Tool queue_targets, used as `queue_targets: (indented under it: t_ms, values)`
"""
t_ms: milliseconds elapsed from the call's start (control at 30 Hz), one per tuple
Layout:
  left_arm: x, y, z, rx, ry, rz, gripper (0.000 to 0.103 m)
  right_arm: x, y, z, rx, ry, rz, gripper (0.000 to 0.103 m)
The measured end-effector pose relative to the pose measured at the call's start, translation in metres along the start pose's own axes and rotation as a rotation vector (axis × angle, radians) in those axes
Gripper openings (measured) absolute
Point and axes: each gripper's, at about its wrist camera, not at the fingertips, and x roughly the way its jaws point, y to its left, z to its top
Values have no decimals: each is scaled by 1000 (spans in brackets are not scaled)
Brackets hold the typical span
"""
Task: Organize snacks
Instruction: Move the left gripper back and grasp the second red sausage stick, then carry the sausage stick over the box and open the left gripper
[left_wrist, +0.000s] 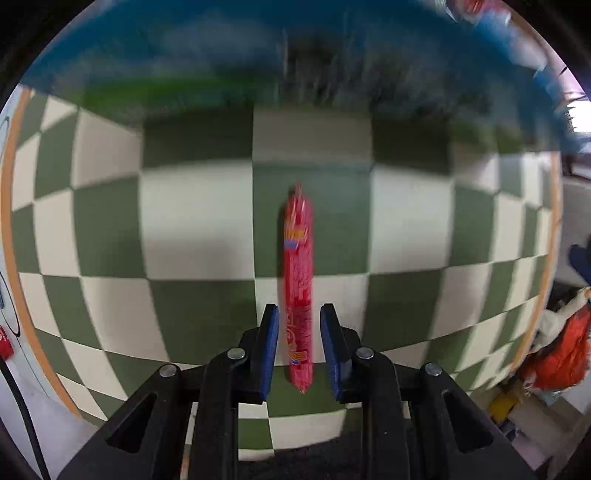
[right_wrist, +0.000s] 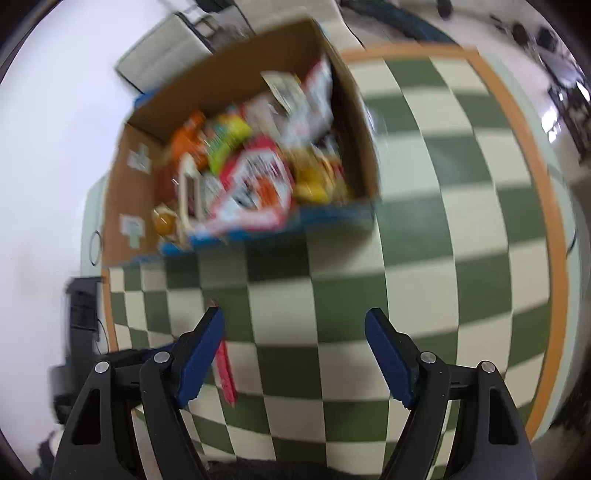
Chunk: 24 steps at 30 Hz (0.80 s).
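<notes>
Trouble, as we judge it, is most likely at the left hand-held gripper (left_wrist: 299, 307). Its jaws stand nearly closed either side of the red stick (left_wrist: 298, 266), and we see a thin gap at each pad, so they look to flank the stick without pressing on it. The stick runs straight ahead from between the pads, apparently lying on the checked tabletop (left_wrist: 406, 229), with its near end back inside the jaws. A squeeze this close to one end would leave most of the stick hanging forward, where it could droop or swivel in the pads. The wrapper also looks round and slick, so an uneven close could roll it out sideways.

The right hand-held gripper (right_wrist: 294, 311) is wide open and holds nothing. A red stick lies just behind its left finger, so a sideways sweep there could knock it across the cloth. The box (right_wrist: 354, 110) sits ahead and to the left of this gripper and is heaped with packets. We think a stick dropped on that heap could slide off.

Both hand-held grippers point steeply down at the cloth. The far ground in each view is smeared, so we cannot read the detail there
</notes>
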Motion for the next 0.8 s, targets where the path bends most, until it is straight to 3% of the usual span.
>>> queue_targets:
  t_ms: [67, 200, 400, 667, 800]
  values:
    - [15, -3, -1, 8, 14, 15, 20, 11, -10, -11, 18, 22, -18, 81]
    - [13, -11, -2, 29, -51, 35, 15, 20, -20, -24, 24, 40, -45, 81]
    - [-17, -16, -12, 9, -103, -28, 15, 19, -24, -33, 23, 32, -58, 81]
    - [-148, -26, -30, 45, -273, -174, 15, 3, -24, -26, 41, 1, -7, 81]
    - [-211, -32, -2, 75, -378, -164, 15, -11, -24, -22, 60, -12, 44, 81]
